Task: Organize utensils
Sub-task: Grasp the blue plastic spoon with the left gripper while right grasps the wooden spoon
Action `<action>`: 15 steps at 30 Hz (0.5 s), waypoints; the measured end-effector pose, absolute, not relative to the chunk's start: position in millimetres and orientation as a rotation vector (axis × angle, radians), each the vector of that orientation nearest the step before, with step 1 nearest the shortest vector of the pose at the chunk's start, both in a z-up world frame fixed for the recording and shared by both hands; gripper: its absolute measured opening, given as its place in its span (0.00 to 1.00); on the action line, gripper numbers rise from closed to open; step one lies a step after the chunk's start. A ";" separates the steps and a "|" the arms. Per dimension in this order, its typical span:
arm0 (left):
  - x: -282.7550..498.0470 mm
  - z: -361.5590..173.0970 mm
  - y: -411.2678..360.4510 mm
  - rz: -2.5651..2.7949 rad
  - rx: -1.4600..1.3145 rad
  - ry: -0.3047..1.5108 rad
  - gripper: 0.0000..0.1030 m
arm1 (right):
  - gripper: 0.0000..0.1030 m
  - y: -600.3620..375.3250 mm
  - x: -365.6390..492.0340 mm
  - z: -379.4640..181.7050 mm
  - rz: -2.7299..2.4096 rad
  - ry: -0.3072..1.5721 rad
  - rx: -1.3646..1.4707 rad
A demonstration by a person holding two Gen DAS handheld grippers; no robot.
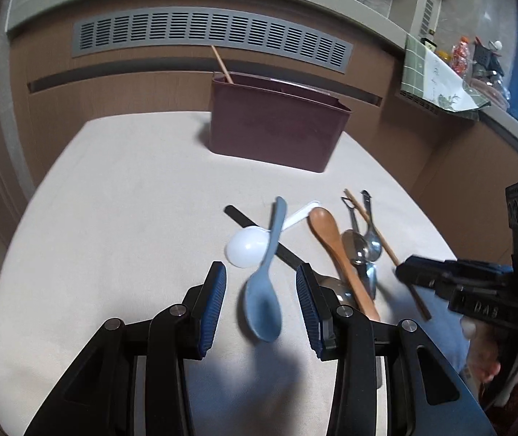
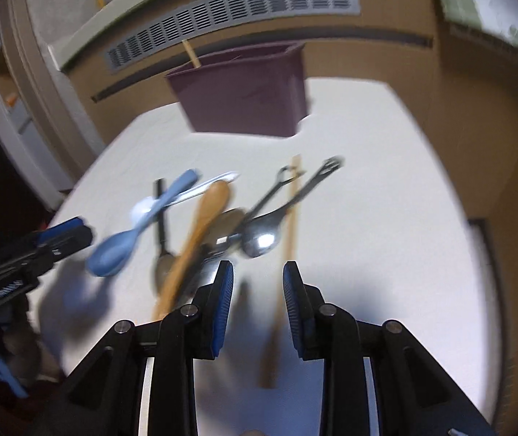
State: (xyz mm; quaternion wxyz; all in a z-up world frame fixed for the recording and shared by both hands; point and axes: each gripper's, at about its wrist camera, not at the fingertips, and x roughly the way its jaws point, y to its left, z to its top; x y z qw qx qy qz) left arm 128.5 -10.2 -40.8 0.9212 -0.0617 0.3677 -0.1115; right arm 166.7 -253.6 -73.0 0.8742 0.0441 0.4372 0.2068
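Observation:
A maroon utensil holder (image 1: 277,134) (image 2: 244,98) stands at the back of the table with one wooden chopstick (image 1: 221,63) upright in it. Loose utensils lie in front: a blue spoon (image 1: 262,305) (image 2: 113,250), a white spoon (image 1: 246,250), a black stick (image 1: 244,221), a wooden spoon (image 1: 331,239) (image 2: 204,218), metal spoons (image 1: 357,250) (image 2: 260,241) and a wooden chopstick (image 1: 371,225) (image 2: 290,225). My left gripper (image 1: 260,279) (image 2: 73,234) is open, the blue spoon's bowl lying between its pads untouched. My right gripper (image 2: 257,283) (image 1: 415,276) is open over the chopstick's near end, gripping nothing.
A cream cloth covers the table (image 1: 113,200). Behind it runs a brown panel wall with a grey vent (image 1: 211,36). A cluttered counter (image 1: 477,58) stands at the far right. A person's hand (image 1: 488,363) holds the right gripper.

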 end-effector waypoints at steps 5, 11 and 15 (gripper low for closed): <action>130.4 -42.5 -0.7 -0.191 -0.147 0.762 0.40 | 0.25 -220.6 171.3 -69.8 0.429 0.884 0.010; 131.1 -44.5 13.1 -0.152 -0.187 0.770 0.40 | 0.25 -191.2 209.1 -71.9 0.437 0.901 -0.006; 130.1 -46.8 19.8 -0.140 -0.198 0.771 0.40 | 0.25 -178.6 233.1 -81.2 0.397 0.959 -0.039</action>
